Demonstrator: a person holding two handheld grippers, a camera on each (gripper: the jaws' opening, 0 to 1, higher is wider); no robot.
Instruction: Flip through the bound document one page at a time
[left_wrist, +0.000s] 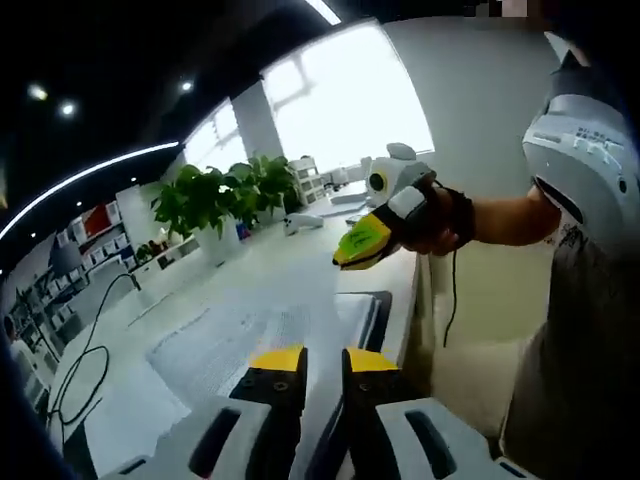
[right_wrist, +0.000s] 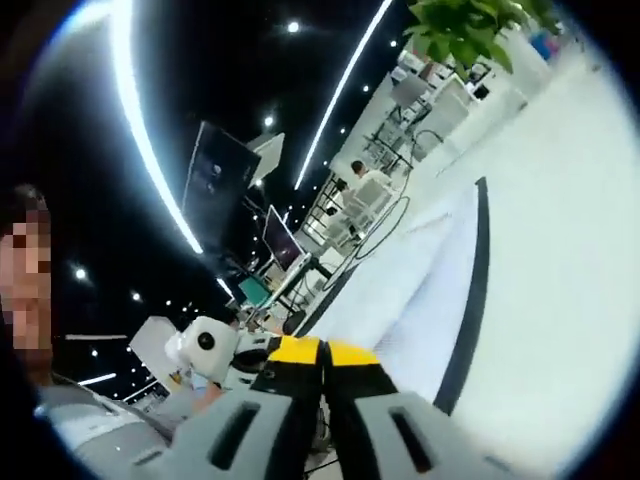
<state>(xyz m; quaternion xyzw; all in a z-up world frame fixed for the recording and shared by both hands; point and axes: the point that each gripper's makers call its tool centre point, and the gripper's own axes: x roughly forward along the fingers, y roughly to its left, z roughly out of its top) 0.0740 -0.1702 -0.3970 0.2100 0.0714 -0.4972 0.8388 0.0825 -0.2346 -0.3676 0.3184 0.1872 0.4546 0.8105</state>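
In the left gripper view, the left gripper (left_wrist: 322, 362), black-jawed with yellow tips, rises from the bottom edge with its jaws a little apart and nothing between them. Just beyond the tips lies the bound document (left_wrist: 262, 338), a sheaf of white printed pages with a dark binding strip along its right side. It lies flat on the white table (left_wrist: 255, 270), close to the table's right edge. Its long axis runs away from the camera, and the bound edge follows the table edge. Above it the right gripper (left_wrist: 360, 245) hangs in the air, held by a hand (left_wrist: 440, 222) that comes in from the right; its yellow tips point down and to the left, and they look nearly together, though this cannot be told for sure. A potted green plant (left_wrist: 215, 200) stands further back on the table, and a black cable (left_wrist: 85, 360) loops at the left.

In the right gripper view, the right gripper (right_wrist: 323, 352) has its yellow-tipped jaws pressed together, gripping nothing. The document (right_wrist: 420, 285) stretches from beside the tips toward the upper right, dark bound edge on its right, flat on the white table (right_wrist: 560, 260). The left gripper (right_wrist: 215, 350) shows at the lower left. Green plant leaves (right_wrist: 465, 25) sit at the top.
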